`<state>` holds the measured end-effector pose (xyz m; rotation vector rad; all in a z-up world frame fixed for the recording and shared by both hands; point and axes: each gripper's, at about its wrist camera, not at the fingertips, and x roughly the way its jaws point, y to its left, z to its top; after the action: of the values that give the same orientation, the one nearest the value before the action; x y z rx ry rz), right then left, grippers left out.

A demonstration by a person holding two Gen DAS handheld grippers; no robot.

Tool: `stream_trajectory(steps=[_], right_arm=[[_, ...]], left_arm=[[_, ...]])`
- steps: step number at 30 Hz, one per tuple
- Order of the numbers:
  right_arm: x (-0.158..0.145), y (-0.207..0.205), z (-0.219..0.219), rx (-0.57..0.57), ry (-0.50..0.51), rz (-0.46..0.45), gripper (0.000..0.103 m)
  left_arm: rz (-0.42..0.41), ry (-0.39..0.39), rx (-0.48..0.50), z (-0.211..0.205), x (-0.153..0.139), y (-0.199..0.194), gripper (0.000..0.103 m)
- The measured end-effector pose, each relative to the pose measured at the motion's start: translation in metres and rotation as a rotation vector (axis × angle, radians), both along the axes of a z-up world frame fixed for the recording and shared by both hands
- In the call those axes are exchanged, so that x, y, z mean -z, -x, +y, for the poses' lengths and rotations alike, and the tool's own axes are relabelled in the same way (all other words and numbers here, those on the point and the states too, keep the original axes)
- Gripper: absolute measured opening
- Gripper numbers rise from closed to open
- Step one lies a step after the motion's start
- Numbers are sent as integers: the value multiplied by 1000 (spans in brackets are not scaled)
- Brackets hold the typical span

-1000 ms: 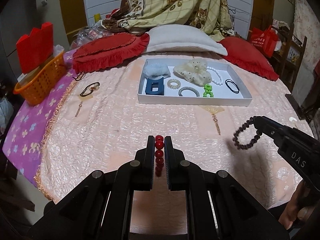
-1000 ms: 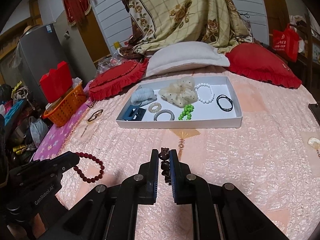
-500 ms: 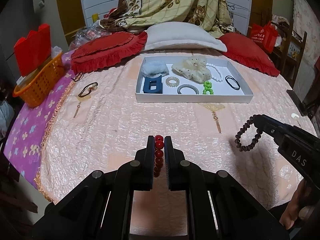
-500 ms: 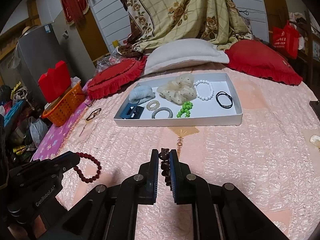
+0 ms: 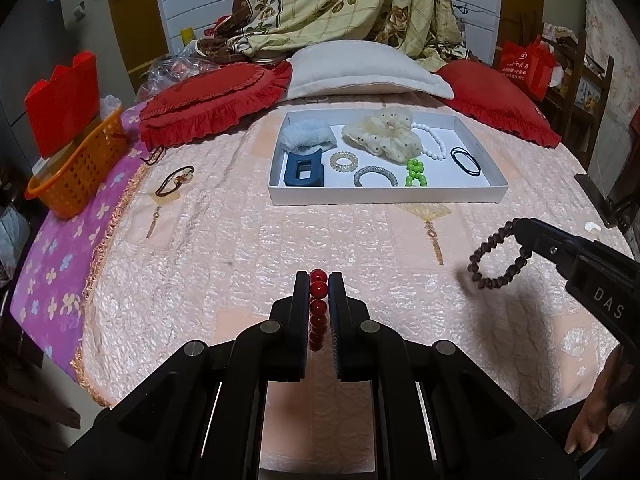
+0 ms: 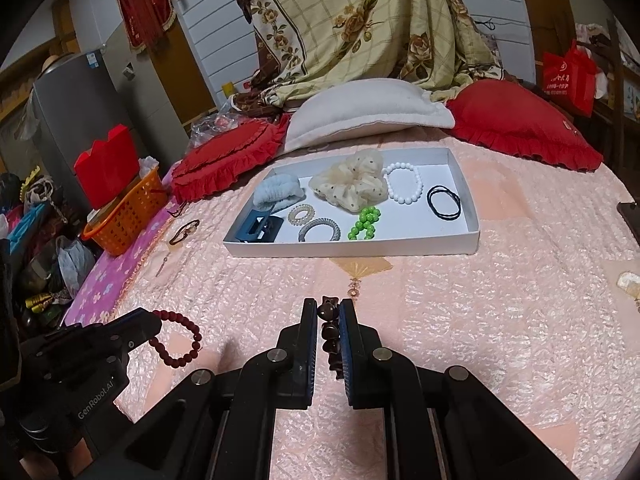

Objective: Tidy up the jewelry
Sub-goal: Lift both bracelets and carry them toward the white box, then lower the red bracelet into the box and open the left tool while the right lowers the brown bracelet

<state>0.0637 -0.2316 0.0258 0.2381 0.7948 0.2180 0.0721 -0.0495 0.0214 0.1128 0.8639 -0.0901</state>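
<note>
Two bead bracelets held above the bed — one in each claw.

The left claw (image 5: 319,280) was clenched on a red round-bead bracelet (image 5: 318,308), and the right claw (image 6: 330,308) was clenched on a dark brown carved-bead bracelet (image 6: 330,332), both hanging over the pink quilted bedspread (image 5: 224,256). Farther back lay the shallow white cardboard tray (image 5: 384,195) — inside it a cream dotted scrunchie (image 5: 384,136), a white pearl-bead bracelet (image 5: 434,142), a black elastic hair tie (image 5: 465,159), a green bead cluster (image 5: 415,172) and a navy plastic hair clip (image 5: 303,170).
</note>
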Motion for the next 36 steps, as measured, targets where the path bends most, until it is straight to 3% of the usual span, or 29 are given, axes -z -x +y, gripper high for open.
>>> stream_trajectory(steps=[13,24,36], right_arm=[[-25,-22,-5,5,34,-10,10],[-28,-43,-14,8,74,4,10],[-32,-82,-54,51,54,23,10]], left_arm=[[-14,-5,9,13,-19,-20,8],[-3,-8,104,10,-33,-49,8],[-3,19,201,-20,-55,-97,8]])
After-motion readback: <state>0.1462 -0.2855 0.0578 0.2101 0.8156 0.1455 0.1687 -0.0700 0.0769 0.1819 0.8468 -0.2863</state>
